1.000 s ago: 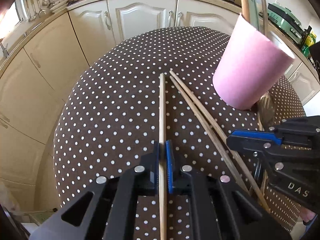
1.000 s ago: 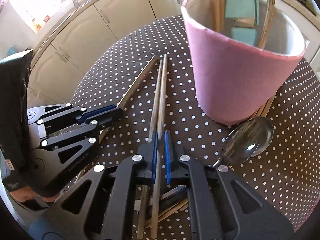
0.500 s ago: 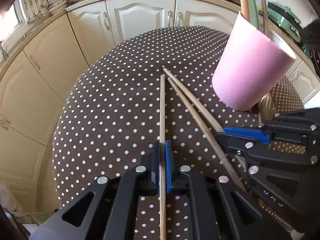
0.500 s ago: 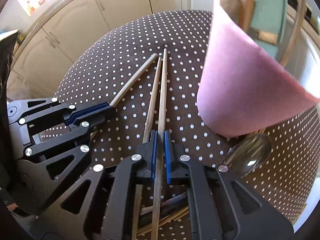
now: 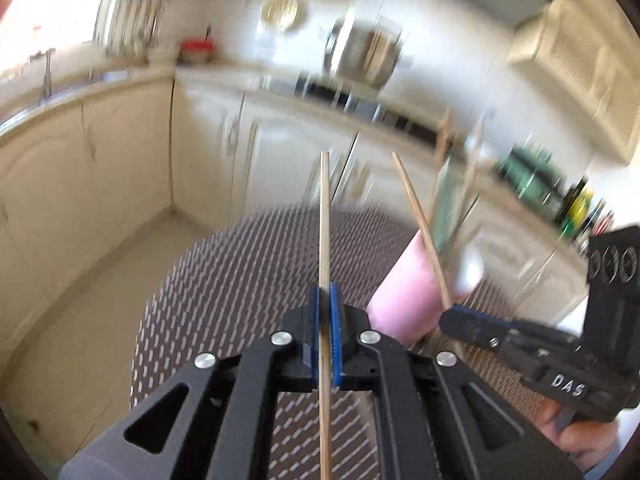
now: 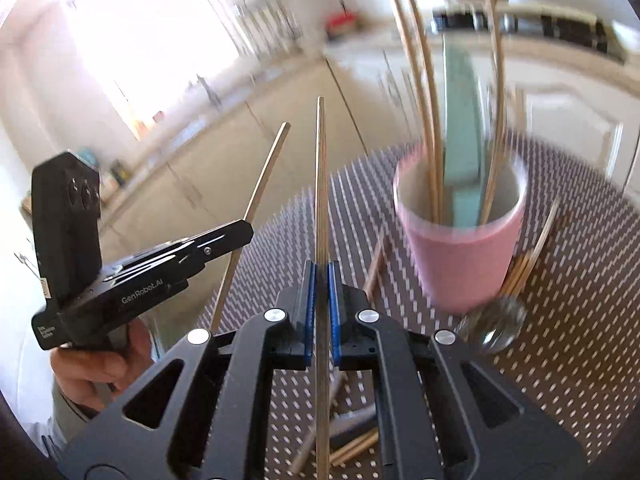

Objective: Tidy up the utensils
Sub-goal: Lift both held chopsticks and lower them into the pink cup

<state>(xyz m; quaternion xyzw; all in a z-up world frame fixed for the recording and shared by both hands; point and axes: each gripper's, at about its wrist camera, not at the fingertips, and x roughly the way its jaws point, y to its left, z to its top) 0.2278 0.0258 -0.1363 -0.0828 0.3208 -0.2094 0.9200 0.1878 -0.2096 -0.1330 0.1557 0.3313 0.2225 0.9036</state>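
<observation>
One dotted brown tablecloth (image 5: 224, 288) (motion-blurred) fronts cream kitchen cabinets (image 5: 80, 168).

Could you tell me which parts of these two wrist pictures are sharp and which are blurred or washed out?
Left wrist view: the left hand-held gripper and its thin wooden chopstick are sharp; kitchen, pink cylindrical cup and brown dotted tablecloth smear. Right wrist view: the right hand-held gripper is crisp, the cup's contents streak, window glare whitens upper left.
</observation>
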